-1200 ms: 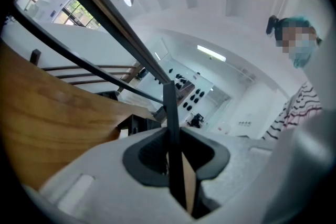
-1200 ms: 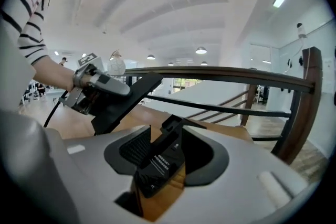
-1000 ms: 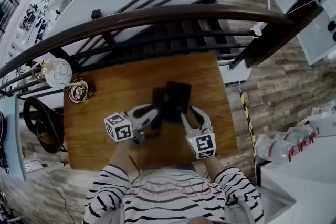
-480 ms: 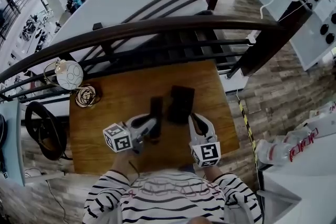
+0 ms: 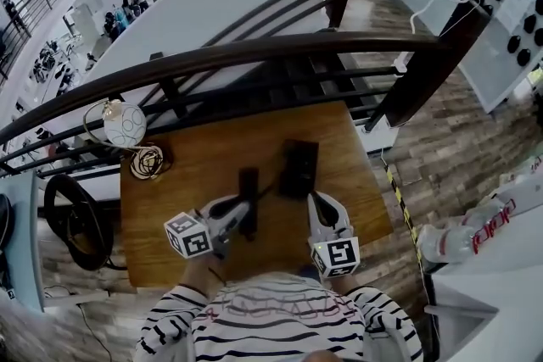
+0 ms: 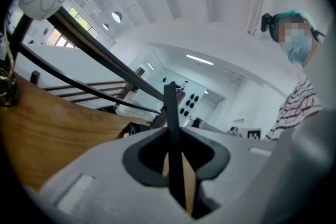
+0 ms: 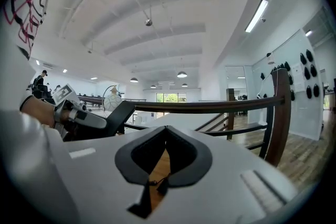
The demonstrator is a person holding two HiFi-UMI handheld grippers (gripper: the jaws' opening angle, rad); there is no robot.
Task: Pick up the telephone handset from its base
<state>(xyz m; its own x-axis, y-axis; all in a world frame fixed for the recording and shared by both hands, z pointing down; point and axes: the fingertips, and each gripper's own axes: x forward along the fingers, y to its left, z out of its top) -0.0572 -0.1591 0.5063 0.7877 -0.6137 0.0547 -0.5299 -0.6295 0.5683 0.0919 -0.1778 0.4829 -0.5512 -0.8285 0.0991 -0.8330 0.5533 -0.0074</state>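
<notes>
Above wooden table [image 5: 191, 169]: left hand-held gripper [image 5: 241, 221] pinching handset [image 5: 249, 185]; right hand-held gripper [image 5: 314, 201] pressed together, empty, near base [image 5: 299, 168].

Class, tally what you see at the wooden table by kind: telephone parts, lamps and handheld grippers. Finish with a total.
Telephone parts: 2 (handset, base)
Lamps: 1 (globe lamp)
Grippers: 2 (left gripper, right gripper)
Total: 5
</notes>
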